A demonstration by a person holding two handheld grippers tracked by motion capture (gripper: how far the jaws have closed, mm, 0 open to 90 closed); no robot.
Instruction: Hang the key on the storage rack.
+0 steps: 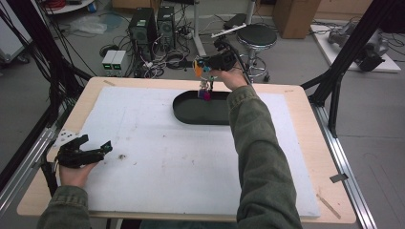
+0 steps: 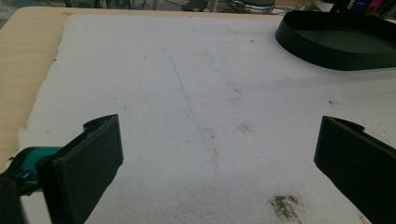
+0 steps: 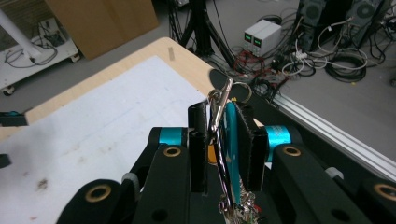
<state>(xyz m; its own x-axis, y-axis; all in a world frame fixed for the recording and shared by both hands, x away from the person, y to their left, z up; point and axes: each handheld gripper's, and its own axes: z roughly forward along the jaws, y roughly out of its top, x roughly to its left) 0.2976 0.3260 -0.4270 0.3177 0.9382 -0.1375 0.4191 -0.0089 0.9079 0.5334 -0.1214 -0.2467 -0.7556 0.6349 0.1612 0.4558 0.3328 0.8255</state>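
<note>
While your left gripper [image 1: 106, 148] sits low near the table's [image 1: 305, 143] left edge, close to the near-left corner, its jaws are spread wide over the white mat [image 1: 157, 157] with nothing between them. In the left gripper view you can see the stained mat [image 2: 196, 107] running out to the black oval tray [image 2: 341, 44]. Your right gripper [image 1: 206, 83] is way up by the far edge, hanging over the tray [image 1: 191, 112] and pointing down. Its jaws are pinched narrow on a keyring bundle [image 3: 223, 140], a metal clasp plus a teal tag from what the right gripper view shows. From the high view, something purple dangles just above the tray's far rim; can't tell whether it touches.
</note>
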